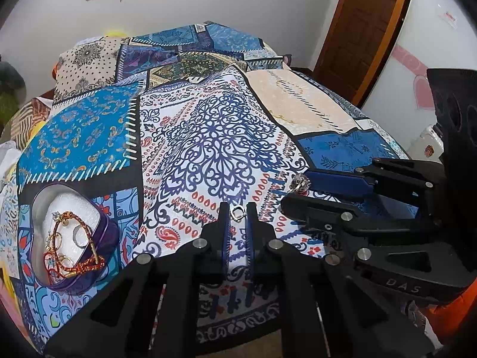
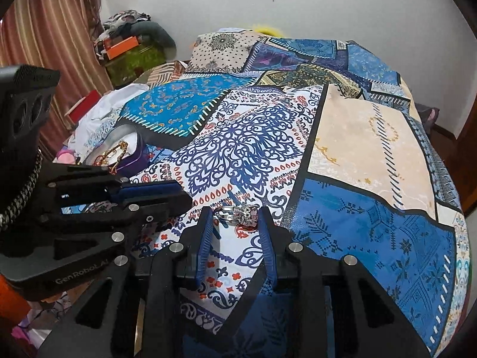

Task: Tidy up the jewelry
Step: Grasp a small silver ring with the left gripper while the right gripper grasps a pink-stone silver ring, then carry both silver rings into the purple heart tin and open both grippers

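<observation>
Open bedspread (image 1: 214,137) ahead – heart tin (image 1: 98,238) obstructs far left; right gripper (image 1: 293,192) crowds right.

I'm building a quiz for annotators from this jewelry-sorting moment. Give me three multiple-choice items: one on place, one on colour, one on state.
1. Where does the heart-shaped tin sit relative to the left tool?
A. to its left
B. to its right
C. directly under it

2. What colour is the tin's outer wall?
A. green
B. purple
C. white

3. What is between the right tool's fingers?
A. nothing
B. a red cord
C. a stone-set silver ring

Answers:
1 A, the left wrist view shows the tin at lower left on the bedspread.
2 B, its side reads purple in both views.
3 C, the ring sits between the blue pads, though contact is unclear.
</observation>
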Demonstrator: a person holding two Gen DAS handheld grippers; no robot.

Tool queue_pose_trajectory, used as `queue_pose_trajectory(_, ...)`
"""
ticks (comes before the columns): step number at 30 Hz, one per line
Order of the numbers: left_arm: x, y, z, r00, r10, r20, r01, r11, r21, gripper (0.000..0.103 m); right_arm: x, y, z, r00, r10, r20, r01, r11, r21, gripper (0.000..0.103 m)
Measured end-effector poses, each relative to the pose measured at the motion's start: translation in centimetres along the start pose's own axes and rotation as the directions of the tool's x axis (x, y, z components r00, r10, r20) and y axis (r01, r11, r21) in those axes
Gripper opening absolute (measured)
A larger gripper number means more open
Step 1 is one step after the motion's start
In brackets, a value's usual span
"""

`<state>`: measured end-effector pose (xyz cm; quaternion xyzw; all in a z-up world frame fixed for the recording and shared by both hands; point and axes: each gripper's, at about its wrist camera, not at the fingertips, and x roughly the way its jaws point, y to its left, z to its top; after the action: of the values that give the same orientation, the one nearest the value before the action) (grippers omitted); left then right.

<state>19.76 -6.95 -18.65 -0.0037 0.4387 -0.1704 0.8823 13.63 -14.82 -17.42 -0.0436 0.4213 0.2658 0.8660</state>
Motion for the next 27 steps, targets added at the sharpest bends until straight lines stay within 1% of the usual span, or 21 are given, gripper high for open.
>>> queue_pose_trajectory(6, -0.6, -0.2, 0.2, 1.000, 0.008, 0.010, -0.008, 1.000, 0.003, 0.008, -0.2, -0.1, 0.2, 1.000, 0.002, 0.006, -0.002, 1.000, 0.016, 0.028)
queue_pose_trajectory(8, -1.3, -0.1, 0.3, 1.000, 0.011, 0.025, -0.011, 1.000, 0.003, 0.008, -0.6, -0.1, 0.3, 1.000, -0.005, 0.012, 0.005, 1.000, 0.023, 0.028)
queue_pose_trajectory(14, -5.0, 0.9, 1.0, 0.993, 0.033, 0.117, -0.031, 0.999, -0.014, 0.008, -2.8, 0.7, 1.6, 0.997, -0.037, 0.064, 0.037, 0.999, 0.008, 0.028)
queue_pose_trajectory(17, -7.3, 1.9, 1.0, 0.984, 0.054, 0.170, -0.049, 0.998, -0.030, 0.008, -4.1, 1.5, 2.7, 0.993, -0.046, 0.108, 0.047, 0.999, -0.002, 0.028)
queue_pose_trajectory(21, -10.6, 3.8, 0.7, 0.967, 0.097, 0.237, -0.086, 0.995, -0.057, 0.008, -5.6, 3.2, 4.3, 0.985, -0.042, 0.167, 0.045, 0.999, -0.016, 0.028)
queue_pose_trajectory(27, -14.1, 6.8, -0.4, 0.944, 0.155, 0.291, -0.131, 0.986, -0.102, 0.008, -6.1, 6.9, 6.4, 0.975, -0.010, 0.224, 0.023, 0.998, -0.057, 0.028)
